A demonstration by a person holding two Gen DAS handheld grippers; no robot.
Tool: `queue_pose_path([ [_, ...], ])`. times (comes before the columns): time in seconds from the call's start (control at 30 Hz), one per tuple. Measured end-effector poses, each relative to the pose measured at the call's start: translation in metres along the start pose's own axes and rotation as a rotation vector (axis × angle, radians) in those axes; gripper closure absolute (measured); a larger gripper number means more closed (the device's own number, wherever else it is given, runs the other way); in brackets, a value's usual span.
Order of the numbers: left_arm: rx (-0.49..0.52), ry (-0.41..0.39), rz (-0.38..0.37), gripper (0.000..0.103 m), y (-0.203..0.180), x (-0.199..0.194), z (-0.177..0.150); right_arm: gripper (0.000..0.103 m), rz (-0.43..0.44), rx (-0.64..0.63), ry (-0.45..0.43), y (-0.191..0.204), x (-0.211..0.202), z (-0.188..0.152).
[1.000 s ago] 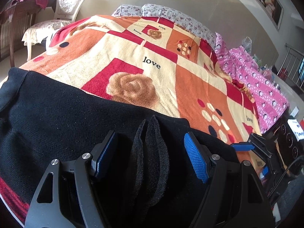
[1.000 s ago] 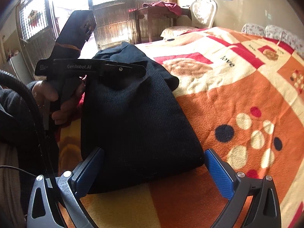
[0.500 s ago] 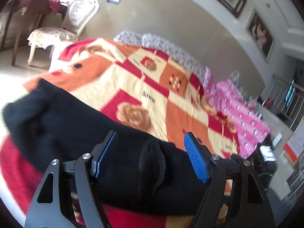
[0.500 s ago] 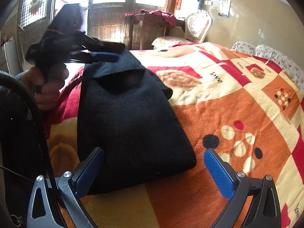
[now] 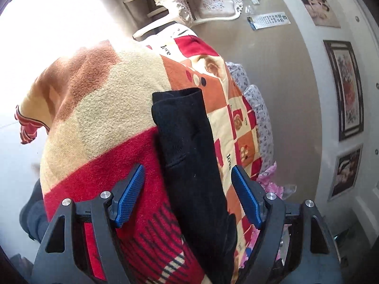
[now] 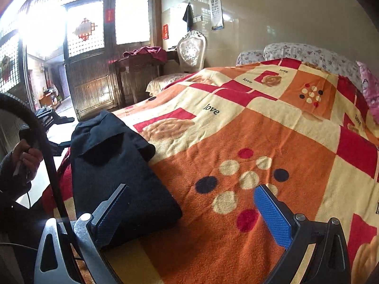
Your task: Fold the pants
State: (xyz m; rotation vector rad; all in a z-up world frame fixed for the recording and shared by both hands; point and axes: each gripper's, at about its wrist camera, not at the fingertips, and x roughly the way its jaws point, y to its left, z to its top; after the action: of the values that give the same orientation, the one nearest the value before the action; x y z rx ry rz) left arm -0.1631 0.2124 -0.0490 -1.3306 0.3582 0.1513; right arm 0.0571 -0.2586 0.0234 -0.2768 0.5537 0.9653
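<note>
The black pants (image 6: 118,172) lie folded in a compact bundle on the patterned blanket (image 6: 272,142), near the bed's left edge. In the left wrist view they (image 5: 189,161) run up the frame between the fingers. My left gripper (image 5: 188,196) is open and empty, rolled sideways, pulled back from the pants. It shows in the right wrist view (image 6: 56,120) held out past the bed's edge. My right gripper (image 6: 189,215) is open and empty, low over the blanket beside the near end of the bundle.
A white ornate chair (image 6: 191,49) and a dark wooden table (image 6: 139,71) with red cloth stand beyond the bed. Floral pillows (image 6: 296,52) lie at its head. A pink quilt (image 6: 369,90) lies at the far right. A black cable (image 6: 47,156) hangs at left.
My left gripper has let go of the pants fold, drawn back off the bed's edge and rolled sideways. My right gripper has shifted slightly right. The pants now lie folded flat.
</note>
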Motion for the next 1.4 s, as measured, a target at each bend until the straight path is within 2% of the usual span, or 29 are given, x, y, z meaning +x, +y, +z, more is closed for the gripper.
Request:
queue_pose_path([
  [0.07,-0.030,0.013,-0.015,0.018,-0.003,0.006,0.007,0.000,-0.012,-0.028,0.012,0.006,0.003,0.001],
  [0.1,-0.055,0.010,-0.044,0.006,-0.004,0.007,0.010,0.000,-0.012,-0.043,0.019,0.007,0.005,0.001],
  [0.23,-0.097,-0.014,-0.124,0.003,-0.003,0.014,0.024,0.000,-0.011,-0.059,0.033,0.010,0.007,0.000],
  [0.3,-0.082,-0.017,-0.138,0.004,-0.003,0.012,0.024,0.000,-0.016,-0.039,0.020,0.006,0.004,-0.001],
  [0.37,-0.034,-0.015,-0.128,0.008,-0.004,0.010,0.020,0.000,-0.020,-0.019,0.007,0.002,0.001,-0.001],
  [0.43,0.025,-0.019,-0.088,0.024,-0.006,0.010,0.014,0.000,-0.019,-0.005,0.001,-0.001,0.000,-0.001],
  [0.47,0.051,-0.021,-0.072,0.029,-0.006,0.010,0.012,0.000,-0.018,-0.003,0.003,-0.001,0.000,0.000],
  [0.53,0.101,-0.028,-0.030,0.057,-0.006,0.014,0.010,0.000,-0.018,-0.007,0.010,0.000,0.002,0.000],
  [0.57,0.123,-0.029,-0.006,0.065,-0.006,0.018,0.009,0.000,-0.019,-0.012,0.013,0.001,0.003,0.000],
  [0.6,0.143,-0.034,0.016,0.078,-0.005,0.018,0.008,0.000,-0.019,-0.016,0.014,0.001,0.003,0.000],
  [0.63,0.167,-0.040,0.036,0.086,-0.006,0.018,0.006,0.000,-0.018,-0.019,0.014,0.001,0.003,0.000],
  [0.67,0.191,-0.046,0.052,0.087,-0.008,0.019,0.005,0.000,-0.018,-0.018,0.014,0.001,0.004,0.000],
  [0.77,0.333,-0.098,0.145,0.091,-0.026,0.016,-0.006,0.000,-0.017,-0.010,0.012,0.001,0.003,0.000],
  [0.9,0.752,-0.269,0.296,0.091,-0.084,0.011,-0.053,0.000,-0.017,-0.001,0.013,0.000,0.004,0.000],
  [0.97,0.957,-0.348,0.324,0.091,-0.106,0.013,-0.083,0.000,-0.016,0.001,0.012,-0.001,0.003,0.000],
  [1.03,1.139,-0.394,0.329,0.091,-0.121,0.017,-0.116,0.000,-0.014,0.007,0.009,-0.002,0.003,0.000],
  [1.13,1.313,-0.411,0.325,0.091,-0.130,0.028,-0.152,0.000,-0.012,0.052,0.001,-0.009,0.001,0.001],
  [1.23,1.422,-0.398,0.304,0.091,-0.135,0.039,-0.176,0.001,0.022,0.244,0.034,-0.026,0.001,0.006],
  [1.3,1.472,-0.365,0.278,0.091,-0.138,0.044,-0.189,0.005,0.141,0.443,0.055,-0.037,0.000,0.015],
  [1.4,1.582,-0.314,0.235,0.091,-0.140,0.046,-0.218,0.005,0.315,0.637,-0.058,-0.035,-0.010,0.027],
])
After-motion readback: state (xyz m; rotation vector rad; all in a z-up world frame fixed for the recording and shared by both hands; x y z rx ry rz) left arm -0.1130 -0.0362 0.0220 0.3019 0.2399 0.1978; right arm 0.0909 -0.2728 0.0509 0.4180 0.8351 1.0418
